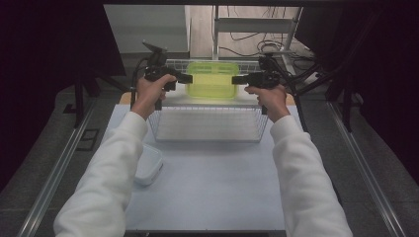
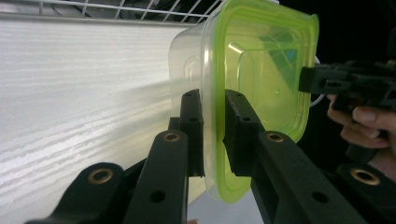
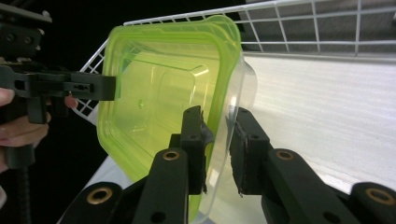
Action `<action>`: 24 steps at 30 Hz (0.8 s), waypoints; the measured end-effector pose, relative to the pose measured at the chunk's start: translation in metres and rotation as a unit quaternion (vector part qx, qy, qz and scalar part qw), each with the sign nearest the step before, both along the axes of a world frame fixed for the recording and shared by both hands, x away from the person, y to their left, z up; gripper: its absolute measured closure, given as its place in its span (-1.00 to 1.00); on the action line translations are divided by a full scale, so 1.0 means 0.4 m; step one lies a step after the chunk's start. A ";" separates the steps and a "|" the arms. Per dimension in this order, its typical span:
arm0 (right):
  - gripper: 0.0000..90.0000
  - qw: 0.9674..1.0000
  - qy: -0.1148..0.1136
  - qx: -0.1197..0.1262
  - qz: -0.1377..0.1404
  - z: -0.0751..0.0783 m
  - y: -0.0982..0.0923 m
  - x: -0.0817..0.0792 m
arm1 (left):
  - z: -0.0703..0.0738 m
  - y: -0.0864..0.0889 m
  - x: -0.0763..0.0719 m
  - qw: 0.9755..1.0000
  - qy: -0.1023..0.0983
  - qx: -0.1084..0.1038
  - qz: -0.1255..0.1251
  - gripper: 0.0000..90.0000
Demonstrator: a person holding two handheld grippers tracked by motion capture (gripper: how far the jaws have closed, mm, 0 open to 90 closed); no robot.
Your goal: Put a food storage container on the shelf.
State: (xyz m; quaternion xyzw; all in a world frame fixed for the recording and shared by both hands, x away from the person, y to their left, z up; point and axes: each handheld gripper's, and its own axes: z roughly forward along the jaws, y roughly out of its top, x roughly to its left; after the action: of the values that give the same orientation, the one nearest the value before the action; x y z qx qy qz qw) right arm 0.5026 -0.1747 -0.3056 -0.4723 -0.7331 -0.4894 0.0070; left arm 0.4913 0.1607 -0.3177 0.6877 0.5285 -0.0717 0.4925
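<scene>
A: Status of the green container point(image 1: 213, 79)?

B: Held over the far part of the wire basket point(image 1: 210, 139), at twelve o'clock on the table point(image 1: 207, 187). The left gripper point(image 1: 187, 78) is clamped on its rim at nine o'clock. The right gripper point(image 1: 238, 79) straddles the rim at three o'clock, its pads looking slack against the wall.

A: Failure modes?

B: If the right side lets go first, the container would likely pivot on the left grip and strike the wire. The thin rim may also flex and slip. The lid point(image 1: 147, 164) lies outside the basket, near eight o'clock.
</scene>
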 end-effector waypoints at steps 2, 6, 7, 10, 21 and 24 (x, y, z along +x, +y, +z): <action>0.66 1.000 0.016 0.008 -0.004 -0.003 -0.001 0.012 | -0.006 0.005 0.023 1.000 0.019 -0.016 0.001 0.74; 0.63 0.999 0.048 0.022 -0.013 -0.009 -0.003 0.037 | -0.017 0.009 0.042 0.999 0.033 -0.035 0.007 0.72; 0.62 0.998 0.050 0.022 -0.014 -0.011 -0.003 0.041 | -0.021 0.011 0.046 0.998 0.037 -0.040 0.009 0.71; 0.61 0.997 0.061 0.028 -0.025 -0.015 -0.001 0.051 | -0.030 0.014 0.054 0.998 0.044 -0.051 0.015 0.69; 0.58 0.993 0.084 0.054 -0.065 -0.035 0.006 0.067 | -0.058 0.020 0.067 0.995 0.047 -0.085 0.030 0.63; 0.57 0.993 0.080 0.054 -0.070 -0.035 0.007 0.065 | -0.056 0.018 0.064 0.996 0.039 -0.078 0.030 0.63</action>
State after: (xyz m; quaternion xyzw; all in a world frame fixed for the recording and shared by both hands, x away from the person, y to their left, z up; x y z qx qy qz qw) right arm 0.5286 -0.1720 -0.3197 -0.5588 -0.6680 -0.4881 0.0568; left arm 0.5169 0.1678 -0.3400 0.6274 0.5607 -0.1250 0.5257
